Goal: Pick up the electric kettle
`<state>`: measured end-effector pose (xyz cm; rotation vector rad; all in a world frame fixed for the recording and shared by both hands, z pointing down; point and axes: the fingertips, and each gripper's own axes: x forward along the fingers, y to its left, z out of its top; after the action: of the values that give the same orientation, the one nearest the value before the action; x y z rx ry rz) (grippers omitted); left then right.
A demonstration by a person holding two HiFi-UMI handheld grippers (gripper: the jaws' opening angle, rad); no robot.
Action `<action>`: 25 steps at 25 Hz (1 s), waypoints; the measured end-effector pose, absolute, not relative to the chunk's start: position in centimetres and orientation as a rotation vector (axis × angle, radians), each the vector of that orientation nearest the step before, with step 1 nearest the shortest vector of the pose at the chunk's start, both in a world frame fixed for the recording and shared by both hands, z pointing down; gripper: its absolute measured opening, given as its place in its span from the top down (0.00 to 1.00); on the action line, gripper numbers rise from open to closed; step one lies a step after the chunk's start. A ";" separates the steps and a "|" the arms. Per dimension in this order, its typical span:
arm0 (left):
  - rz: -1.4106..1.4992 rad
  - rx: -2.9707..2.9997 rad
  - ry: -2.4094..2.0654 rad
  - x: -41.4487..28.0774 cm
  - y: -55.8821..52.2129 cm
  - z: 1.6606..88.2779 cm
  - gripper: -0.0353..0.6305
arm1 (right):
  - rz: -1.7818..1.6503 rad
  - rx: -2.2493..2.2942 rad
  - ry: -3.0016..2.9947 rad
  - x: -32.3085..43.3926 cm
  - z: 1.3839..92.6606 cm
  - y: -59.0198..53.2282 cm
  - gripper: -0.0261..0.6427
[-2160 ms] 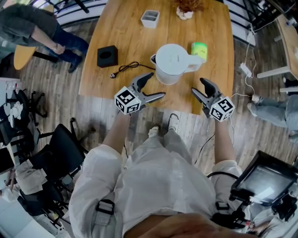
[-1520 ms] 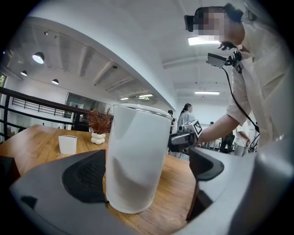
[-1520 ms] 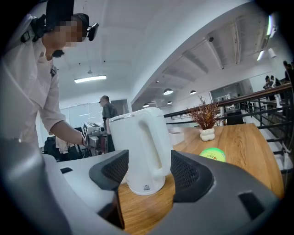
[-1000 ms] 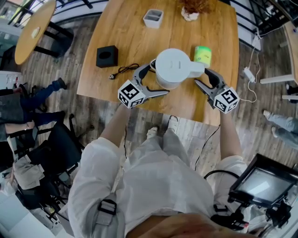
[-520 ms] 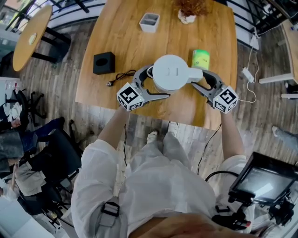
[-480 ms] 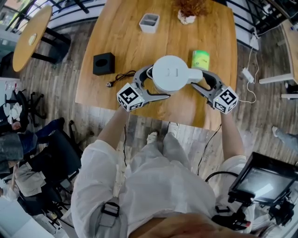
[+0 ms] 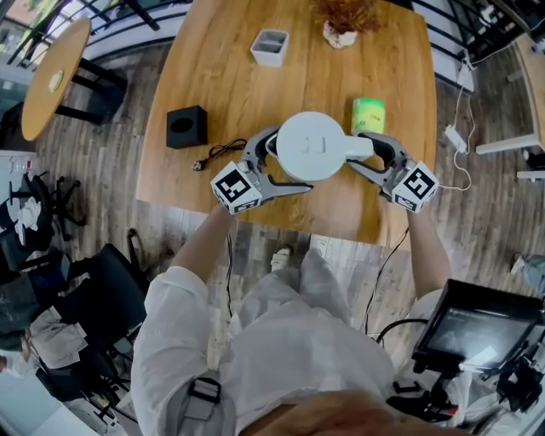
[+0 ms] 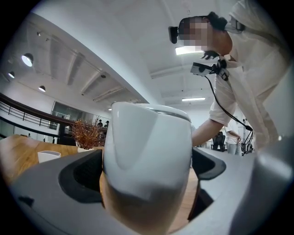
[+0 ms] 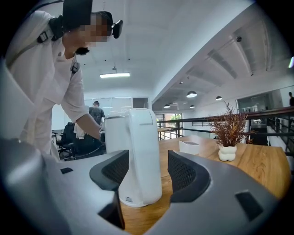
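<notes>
The white electric kettle (image 7: 312, 146) stands near the front edge of the wooden table (image 7: 230, 68), with its handle (image 7: 358, 147) pointing right. My left gripper (image 7: 277, 162) has its jaws spread wide around the kettle's body (image 8: 147, 156), and both pads lie against it with no gap showing. My right gripper (image 7: 368, 156) has its jaws on either side of the handle (image 9: 143, 151). One pad touches the handle and a thin strip of table shows at the other. In the right gripper view the kettle's bottom appears level with the tabletop.
A green cup (image 7: 368, 113) stands just behind the handle. A black box (image 7: 186, 126) and a loose black cord with a plug (image 7: 215, 153) lie to the left. A white tray (image 7: 270, 46) and a potted plant (image 7: 342, 24) are at the back.
Both grippers came forward from the table's front edge and took the kettle between their jaws, left on the body, right at the handle. The kettle looks slightly larger and nearer than before.
</notes>
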<state>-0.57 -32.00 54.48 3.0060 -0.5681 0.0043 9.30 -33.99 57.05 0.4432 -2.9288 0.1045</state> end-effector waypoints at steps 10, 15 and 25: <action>-0.003 3.022 -0.561 -0.4 -32.1 54.7 0.07 | 0.117 0.429 -2.936 8.9 57.0 -34.2 0.56; 0.016 3.037 -0.538 -0.7 -32.0 55.2 0.07 | 0.144 0.429 -2.952 8.4 57.4 -34.5 0.59; 0.110 3.073 -0.467 -0.7 -32.2 56.9 0.07 | 0.130 0.375 -2.934 8.2 58.4 -34.2 0.74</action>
<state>-0.72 -32.19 56.89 3.0726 -0.4673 0.1096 8.16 -34.16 58.41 0.3750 -2.9343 0.1298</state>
